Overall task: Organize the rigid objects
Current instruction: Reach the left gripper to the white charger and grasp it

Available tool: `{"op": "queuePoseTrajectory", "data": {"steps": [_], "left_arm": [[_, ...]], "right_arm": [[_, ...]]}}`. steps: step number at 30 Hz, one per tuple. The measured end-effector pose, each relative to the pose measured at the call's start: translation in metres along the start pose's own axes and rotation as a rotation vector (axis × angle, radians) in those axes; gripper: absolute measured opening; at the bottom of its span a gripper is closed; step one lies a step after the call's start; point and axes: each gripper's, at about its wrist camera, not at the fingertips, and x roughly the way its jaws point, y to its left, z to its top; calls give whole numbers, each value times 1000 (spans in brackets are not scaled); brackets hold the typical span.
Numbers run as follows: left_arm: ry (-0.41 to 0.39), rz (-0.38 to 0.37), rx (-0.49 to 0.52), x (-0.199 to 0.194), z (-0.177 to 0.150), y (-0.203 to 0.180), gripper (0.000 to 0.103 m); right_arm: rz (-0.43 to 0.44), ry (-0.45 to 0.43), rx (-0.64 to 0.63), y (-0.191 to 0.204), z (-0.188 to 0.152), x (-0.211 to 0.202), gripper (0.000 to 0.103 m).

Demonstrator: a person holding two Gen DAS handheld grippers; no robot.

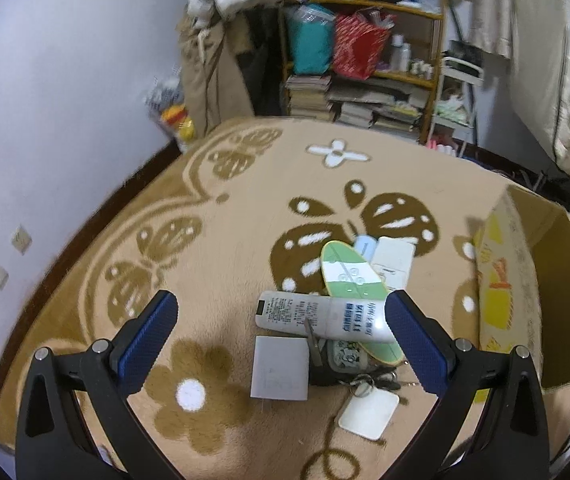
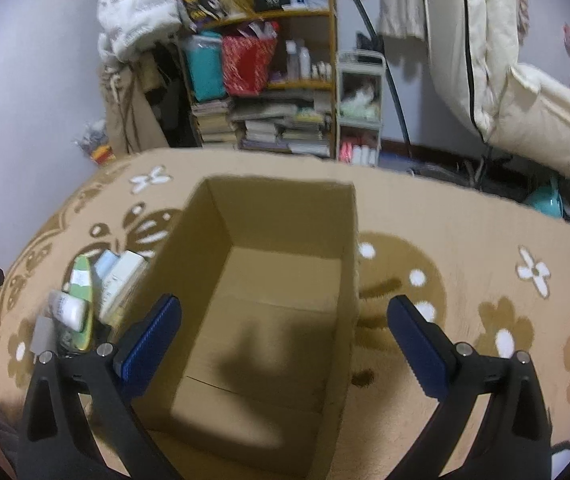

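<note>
Left gripper (image 1: 281, 336) spread wide above the white printed remote control (image 1: 321, 316), topmost of the pile (easiest first pick); right gripper (image 2: 285, 340) likewise open over the empty brown cardboard box (image 2: 269, 320), ready for deliveries.

You get dim, flat indoor light with a cool cast on the walls in both views. Light falls from above and behind you: a dark shadow lies on the floor of the cardboard box (image 2: 269, 320), and softer ones stripe the carpet (image 2: 465, 220) to its right. Fisheye bending curves the carpet's edges, and black corners frame each picture. The shelf (image 1: 365, 60) is smeared by motion blur in the left view; there is no strong glare anywhere.
</note>
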Motion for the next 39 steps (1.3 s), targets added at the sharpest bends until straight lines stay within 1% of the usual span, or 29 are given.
{"op": "queuePoseTrajectory", "data": {"steps": [3,7,8,9,10,11,12,13,15,16,18,21,24,26,28,30,33,38,39], "left_arm": [[58,11,-46,23,3,10,102],[133,21,-86,49,1,23,102],[145,30,-87,54,1,24,102],[163,35,-84,59,0,25,102],[186,41,-83,64,-1,25,102],[203,42,-83,67,-3,26,102],[225,47,-80,71,-6,27,102],[238,54,-74,74,-8,27,102],[263,78,-56,81,-13,27,102],[279,94,-48,85,-16,27,102],[315,101,-45,92,-20,28,102],[357,107,-38,98,-26,27,102],[385,117,2,103,-33,21,102],[401,127,26,106,-36,16,102],[422,143,49,112,-41,13,103],[438,140,47,115,-43,11,103],[440,140,33,115,-44,12,103],[450,136,22,121,-50,14,103],[452,127,12,122,-51,15,97]], "right_arm": [[0,58,26,-10,-1,12,103],[20,110,49,-18,0,25,103],[30,127,59,-20,1,28,96],[40,144,70,-22,1,31,92],[47,163,85,-25,1,35,91],[52,176,96,-28,1,38,88],[57,188,106,-30,0,39,79],[54,203,112,-32,0,41,74],[54,222,110,-33,-2,43,53],[53,227,108,-34,-2,44,48],[36,244,98,-33,-3,47,31],[10,249,85,-34,-2,47,21],[17,250,99,-37,-2,47,15],[4,249,78,-33,0,49,12],[-10,243,42,-27,0,50,11],[-20,242,-3,-18,1,51,10],[-33,236,-67,-7,2,53,8],[-23,233,-57,-4,1,53,8],[-20,234,-51,-4,1,53,8]]}}
